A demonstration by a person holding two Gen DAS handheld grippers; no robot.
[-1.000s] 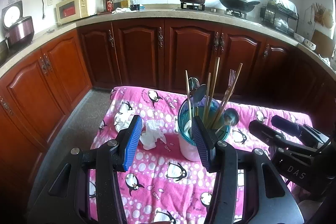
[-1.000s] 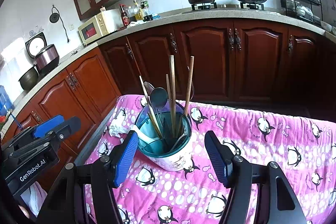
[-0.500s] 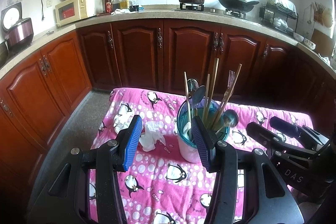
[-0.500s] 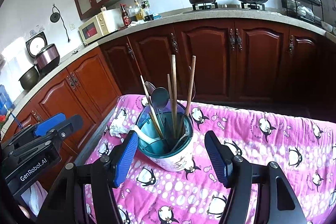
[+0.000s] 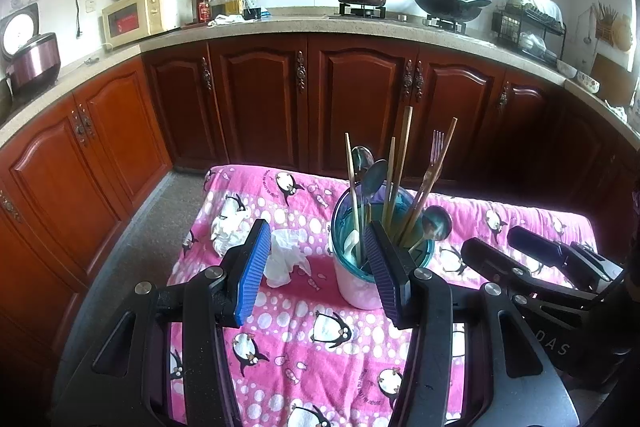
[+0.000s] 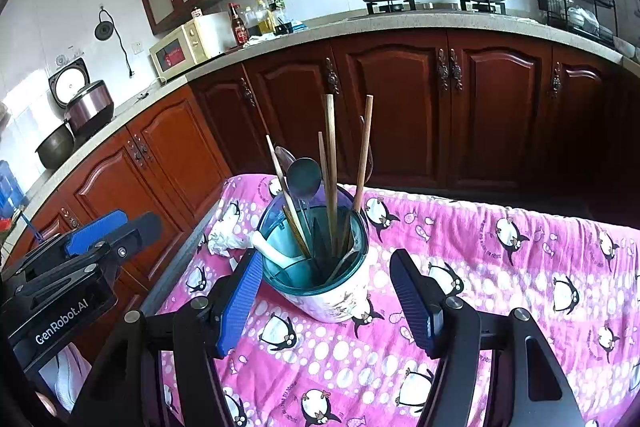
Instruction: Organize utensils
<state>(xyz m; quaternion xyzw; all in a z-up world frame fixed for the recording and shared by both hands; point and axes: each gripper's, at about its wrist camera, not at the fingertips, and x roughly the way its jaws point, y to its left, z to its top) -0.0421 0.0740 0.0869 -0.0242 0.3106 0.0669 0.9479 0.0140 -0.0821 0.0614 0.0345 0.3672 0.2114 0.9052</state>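
The utensil holder (image 6: 320, 267), a white cup with a teal rim, stood upright at the centre of the right wrist view on the pink penguin cloth (image 6: 500, 267), with chopsticks (image 6: 330, 167), spoons (image 6: 304, 177) and, seen in the left wrist view, a fork (image 5: 436, 151) all standing in it, handles down or leaning on the rim; none lay loose on the cloth, so the sorting looked finished. The right gripper (image 6: 324, 301) sat low in its frame with jaws wide apart on either side of the holder, the pads seemingly clear of its wall and holding nothing, probably placed to steady or let go of it. The left gripper (image 5: 316, 267) was likewise spread and empty, low centre in its view, its right finger overlapping the holder. Crumpled tissues (image 5: 286, 255) lay just left of the holder, apparently set aside.
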